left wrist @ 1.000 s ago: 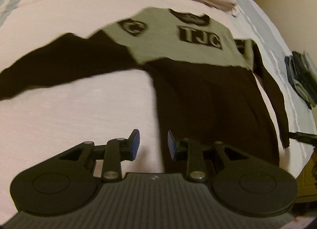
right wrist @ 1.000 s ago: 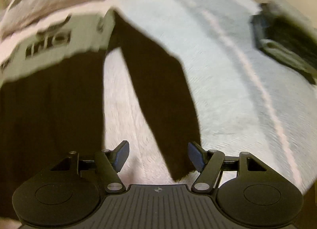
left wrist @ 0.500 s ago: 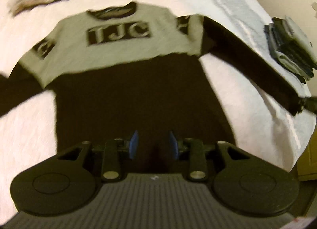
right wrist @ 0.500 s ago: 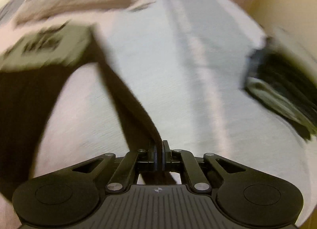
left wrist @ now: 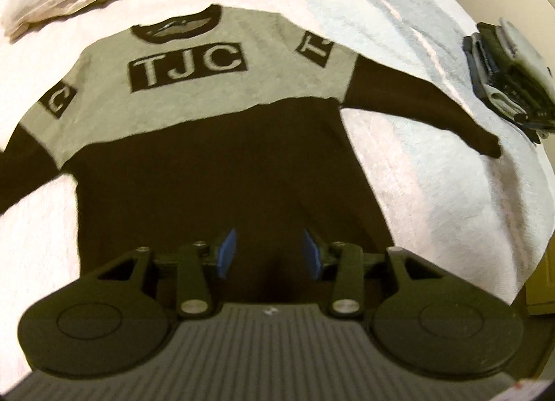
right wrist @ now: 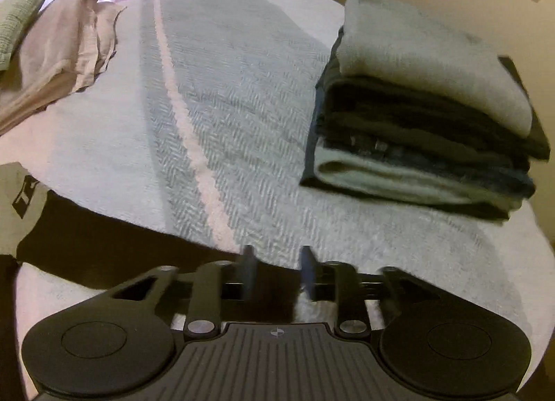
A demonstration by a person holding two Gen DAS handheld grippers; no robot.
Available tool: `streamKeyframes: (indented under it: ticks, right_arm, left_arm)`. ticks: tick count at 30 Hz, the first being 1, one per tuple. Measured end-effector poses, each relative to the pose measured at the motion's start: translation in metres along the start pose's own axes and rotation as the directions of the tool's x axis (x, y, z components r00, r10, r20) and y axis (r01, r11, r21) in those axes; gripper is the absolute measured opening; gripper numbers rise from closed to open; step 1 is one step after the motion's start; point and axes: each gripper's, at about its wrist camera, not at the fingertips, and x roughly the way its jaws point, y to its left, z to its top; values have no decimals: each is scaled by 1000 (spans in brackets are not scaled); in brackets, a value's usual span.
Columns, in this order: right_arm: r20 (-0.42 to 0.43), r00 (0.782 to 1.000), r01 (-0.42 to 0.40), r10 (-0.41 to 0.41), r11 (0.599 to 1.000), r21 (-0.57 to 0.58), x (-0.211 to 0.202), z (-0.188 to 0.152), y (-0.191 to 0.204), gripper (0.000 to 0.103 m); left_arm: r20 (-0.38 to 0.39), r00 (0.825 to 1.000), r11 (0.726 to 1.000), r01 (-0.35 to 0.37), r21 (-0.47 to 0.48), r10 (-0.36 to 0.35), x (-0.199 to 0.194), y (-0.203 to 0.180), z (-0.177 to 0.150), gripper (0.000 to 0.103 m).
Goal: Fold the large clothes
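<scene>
Jaws apart on both: left gripper [left wrist: 267, 254] hovers over the hem of the black-and-grey "TJC" knit sweater [left wrist: 208, 172], spread flat mid-frame on the pale woven blanket [right wrist: 222, 116]. Right gripper [right wrist: 277, 274] sits at the sleeve's cuff end [right wrist: 131, 245]. Soft, floppy knit, so I'd pinch cuff or hem edges.

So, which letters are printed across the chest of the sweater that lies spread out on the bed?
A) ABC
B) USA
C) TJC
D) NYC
C: the left wrist view shows the sweater lying flat on the bed, with light letters TJC in a dark box on its grey upper part, just below the collar.
</scene>
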Motion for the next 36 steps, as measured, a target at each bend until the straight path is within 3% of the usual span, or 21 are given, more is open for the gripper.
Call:
streamKeyframes:
  ticks: [3,7,14,19,22,26,29,31,32,35,36]
  right_arm:
    - [-39,999,-32,33,999,18,-3,-24,8,46]
    - [-106,979,-168,174,984,66,-12,-70,35,47]
    - [-243,900,-377,363,926,-12,-30,-150,115,47]
    - [-288,829,-521,480,849,-85,-55,-195,172,47]
    - [-310,799,-569,515,814,-115,-60,-222,198,47]
    - [-309,786,-589,535,800,-112,-60,-256,223,50]
    - [-310,804,-557,508,826,-91,-51,-270,227,51]
    - [-312,804,-552,506,830,-75,-51,-277,226,52]
    - [-311,802,-555,510,829,-73,-51,-280,225,52]
    - [-314,786,-563,533,826,-6,-50,-282,222,51]
    - [-312,779,-565,544,825,28,-51,-279,219,45]
  left_arm:
    - [-11,1000,999,-28,-31,28,-3,10,-9,40]
    - [-12,998,995,-64,-79,63,-15,25,-27,43]
    - [-30,992,980,-127,-153,124,-34,55,-76,50]
    - [-61,991,975,-129,-179,120,-38,82,-117,54]
    - [-73,992,972,-118,-205,105,-35,102,-143,58]
    - [-87,995,960,-76,-269,55,-24,130,-177,58]
    - [-92,995,940,5,-341,-39,-7,145,-197,58]
    - [-79,995,939,36,-343,-67,0,146,-205,56]
    - [-71,994,940,52,-337,-80,1,146,-207,55]
    - [-59,989,934,107,-342,-135,2,148,-210,20]
    - [-53,987,930,125,-346,-152,0,149,-210,11]
